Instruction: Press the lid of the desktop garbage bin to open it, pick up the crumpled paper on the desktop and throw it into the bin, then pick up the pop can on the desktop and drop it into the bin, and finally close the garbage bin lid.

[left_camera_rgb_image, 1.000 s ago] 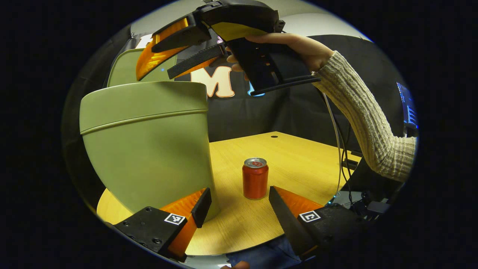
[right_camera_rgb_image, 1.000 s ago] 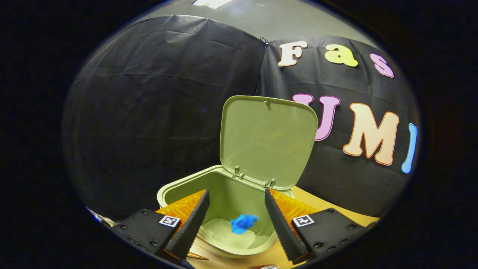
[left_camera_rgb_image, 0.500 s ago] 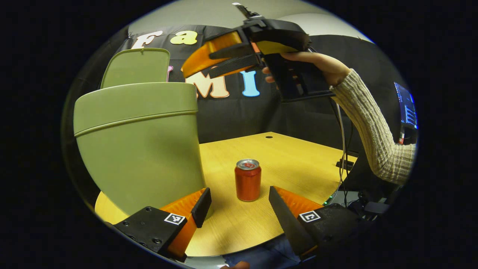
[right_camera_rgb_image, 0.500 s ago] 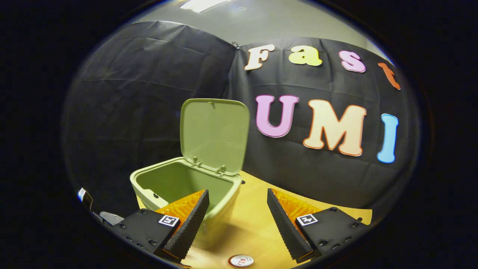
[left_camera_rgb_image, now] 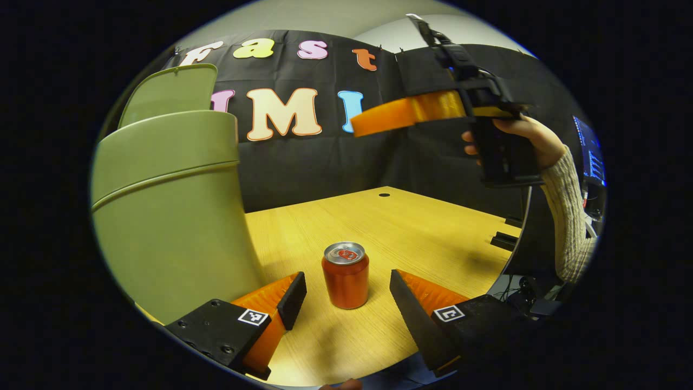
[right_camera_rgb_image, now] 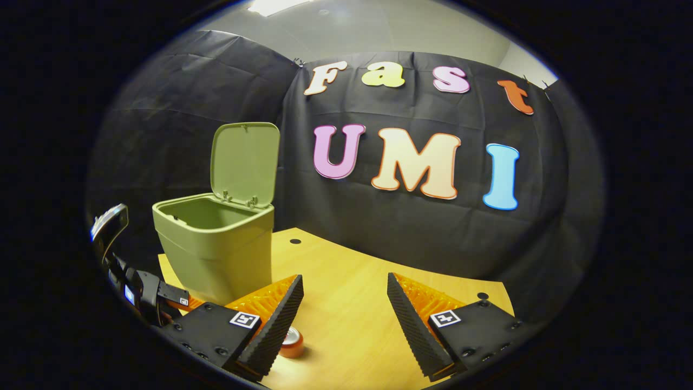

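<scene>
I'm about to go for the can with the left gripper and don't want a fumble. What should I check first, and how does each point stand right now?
1. Bin lid up, bin open: ok.
2. Pop can upright on the table: ok.
3. Left gripper open, can just ahead between its fingers, not yet touched: ok.
4. Right gripper open and holding nothing: ok.
5. Right gripper raised well above the can, seen in the left gripper view: ok.
6. Crumpled paper inside the bin: cannot tell.

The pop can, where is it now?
The pop can stands upright on the desk, ahead between the open left gripper fingers, right of the green bin.
</scene>
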### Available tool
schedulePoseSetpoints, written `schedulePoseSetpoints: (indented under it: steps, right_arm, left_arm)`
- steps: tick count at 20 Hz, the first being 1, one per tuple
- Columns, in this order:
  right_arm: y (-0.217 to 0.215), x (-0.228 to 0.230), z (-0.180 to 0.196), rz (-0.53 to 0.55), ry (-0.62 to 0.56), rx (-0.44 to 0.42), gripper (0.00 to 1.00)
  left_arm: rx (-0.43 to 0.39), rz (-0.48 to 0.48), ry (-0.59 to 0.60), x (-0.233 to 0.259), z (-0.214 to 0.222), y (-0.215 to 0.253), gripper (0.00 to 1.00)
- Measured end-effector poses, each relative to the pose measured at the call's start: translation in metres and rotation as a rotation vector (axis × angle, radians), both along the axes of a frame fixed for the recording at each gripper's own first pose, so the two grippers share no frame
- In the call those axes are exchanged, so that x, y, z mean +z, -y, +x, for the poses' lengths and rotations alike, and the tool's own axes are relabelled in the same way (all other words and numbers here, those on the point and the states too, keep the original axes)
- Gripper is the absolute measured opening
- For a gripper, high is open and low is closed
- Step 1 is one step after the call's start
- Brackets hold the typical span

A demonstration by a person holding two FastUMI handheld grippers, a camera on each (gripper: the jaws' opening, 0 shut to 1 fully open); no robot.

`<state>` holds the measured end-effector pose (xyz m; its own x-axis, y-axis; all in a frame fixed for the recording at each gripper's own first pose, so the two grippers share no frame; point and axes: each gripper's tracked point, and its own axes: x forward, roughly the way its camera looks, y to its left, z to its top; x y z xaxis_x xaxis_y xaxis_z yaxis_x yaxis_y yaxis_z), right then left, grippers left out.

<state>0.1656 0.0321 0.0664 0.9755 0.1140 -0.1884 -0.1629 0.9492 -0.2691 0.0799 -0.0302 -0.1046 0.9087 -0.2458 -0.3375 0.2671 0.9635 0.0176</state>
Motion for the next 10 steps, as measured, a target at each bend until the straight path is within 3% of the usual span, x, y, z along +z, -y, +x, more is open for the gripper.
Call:
schedulePoseSetpoints:
  steps: [10]
  right_arm:
    - [0.070,-0.055,-0.055,0.068,0.004,-0.122,0.98]
  left_arm:
    - [0.017,0.021,-0.082,-0.038,0.043,0.009,0.95]
